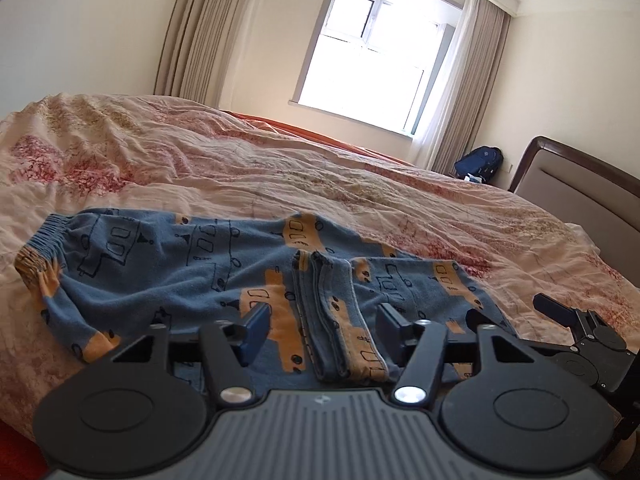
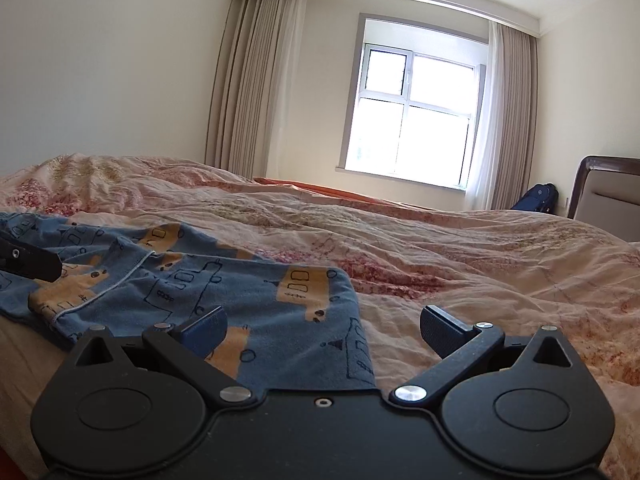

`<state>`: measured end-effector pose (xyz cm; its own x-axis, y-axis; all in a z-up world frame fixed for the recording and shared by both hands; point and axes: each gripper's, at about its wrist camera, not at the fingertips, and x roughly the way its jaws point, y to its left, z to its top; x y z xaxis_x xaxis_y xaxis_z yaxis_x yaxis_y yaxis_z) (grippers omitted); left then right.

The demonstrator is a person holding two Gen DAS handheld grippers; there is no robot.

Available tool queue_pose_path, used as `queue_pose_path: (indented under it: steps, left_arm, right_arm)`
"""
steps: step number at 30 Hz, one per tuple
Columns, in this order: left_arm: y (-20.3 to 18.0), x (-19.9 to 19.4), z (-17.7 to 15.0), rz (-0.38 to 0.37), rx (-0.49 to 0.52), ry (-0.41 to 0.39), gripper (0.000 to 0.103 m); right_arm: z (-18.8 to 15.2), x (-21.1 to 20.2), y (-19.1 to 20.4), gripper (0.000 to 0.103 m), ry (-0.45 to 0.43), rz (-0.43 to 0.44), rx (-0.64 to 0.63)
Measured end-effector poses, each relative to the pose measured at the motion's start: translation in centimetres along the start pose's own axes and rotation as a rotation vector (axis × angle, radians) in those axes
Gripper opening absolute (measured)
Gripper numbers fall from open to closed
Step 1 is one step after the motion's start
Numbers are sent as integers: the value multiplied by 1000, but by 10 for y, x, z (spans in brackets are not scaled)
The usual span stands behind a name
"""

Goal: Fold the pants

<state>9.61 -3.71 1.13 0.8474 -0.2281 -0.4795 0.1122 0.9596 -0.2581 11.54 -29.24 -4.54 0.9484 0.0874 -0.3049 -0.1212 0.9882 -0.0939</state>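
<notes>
Blue pants with orange truck prints lie across the bed, elastic waistband at the left. A folded strip of cuffs lies between the open jaws of my left gripper, which hovers low over the near edge. My right gripper shows at the right in that view. In the right wrist view the pants end at a folded corner. My right gripper is open and empty over that end. The left gripper's finger shows at the left.
A wrinkled pink floral quilt covers the bed. A padded headboard stands at the right. A blue backpack sits on the floor by the curtains and window.
</notes>
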Motion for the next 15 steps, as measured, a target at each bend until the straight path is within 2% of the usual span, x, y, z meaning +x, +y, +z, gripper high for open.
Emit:
queue_pose_path:
  steps: [1, 3, 4, 9, 15]
  left_arm:
    - [4, -6, 3, 23, -11, -19, 89]
    - [16, -21, 9, 89, -33, -78, 94]
    - [22, -26, 10, 125, -40, -94, 102]
    - [64, -46, 9, 281, -116, -114, 102]
    - [110, -60, -4, 379, -186, -97, 102]
  right_arm:
    - [4, 3, 3, 103, -9, 17, -2]
    - [12, 10, 13, 103, -22, 60, -4]
    - [14, 14, 18, 103, -26, 82, -2]
    - [17, 30, 58, 103, -22, 188, -31]
    - [8, 30, 90, 103, -21, 226, -74]
